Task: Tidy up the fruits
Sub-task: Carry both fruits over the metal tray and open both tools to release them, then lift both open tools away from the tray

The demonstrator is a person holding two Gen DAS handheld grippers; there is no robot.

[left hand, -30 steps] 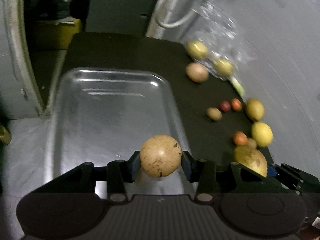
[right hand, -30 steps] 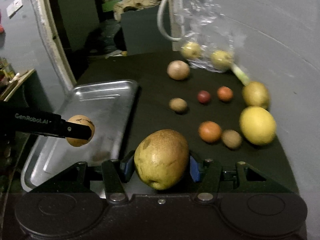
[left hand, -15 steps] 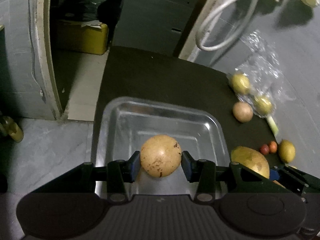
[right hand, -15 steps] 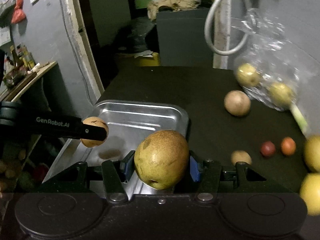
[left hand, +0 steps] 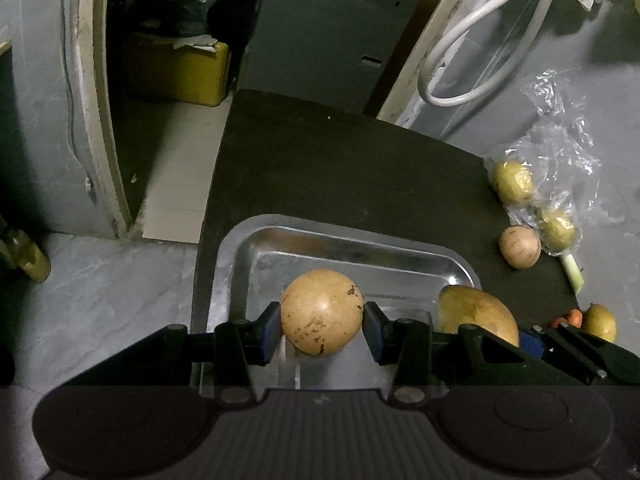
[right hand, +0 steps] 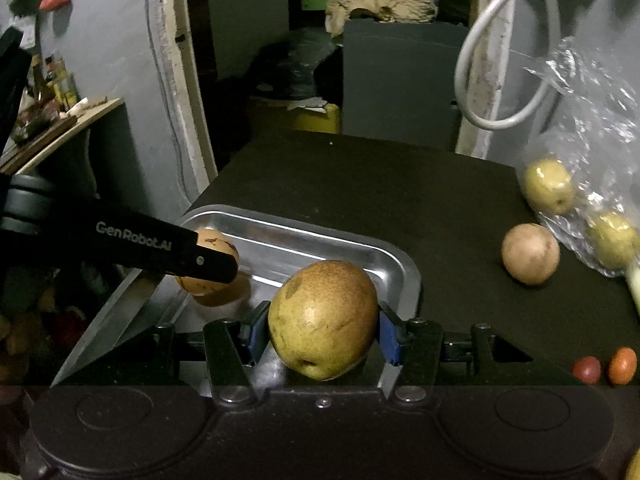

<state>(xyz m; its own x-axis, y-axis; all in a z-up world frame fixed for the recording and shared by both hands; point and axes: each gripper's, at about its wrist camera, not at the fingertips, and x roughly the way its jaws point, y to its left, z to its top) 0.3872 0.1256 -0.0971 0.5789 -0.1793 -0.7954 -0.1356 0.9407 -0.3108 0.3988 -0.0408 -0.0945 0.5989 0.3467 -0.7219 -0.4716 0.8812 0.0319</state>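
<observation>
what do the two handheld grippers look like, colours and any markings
Both are matte black plastic. The left gripper has a wide ribbed body with round recesses on each side, silver screws at the finger bases and blue pads on its fingers. The right gripper is built the same. In the right wrist view the left one's finger side reads "GenRobot.AI" in white. No cables, hands or sleeves show.

Dim, grainy fisheye views, glare on the tray (left hand: 448, 256), corners perhaps blurred.
</observation>
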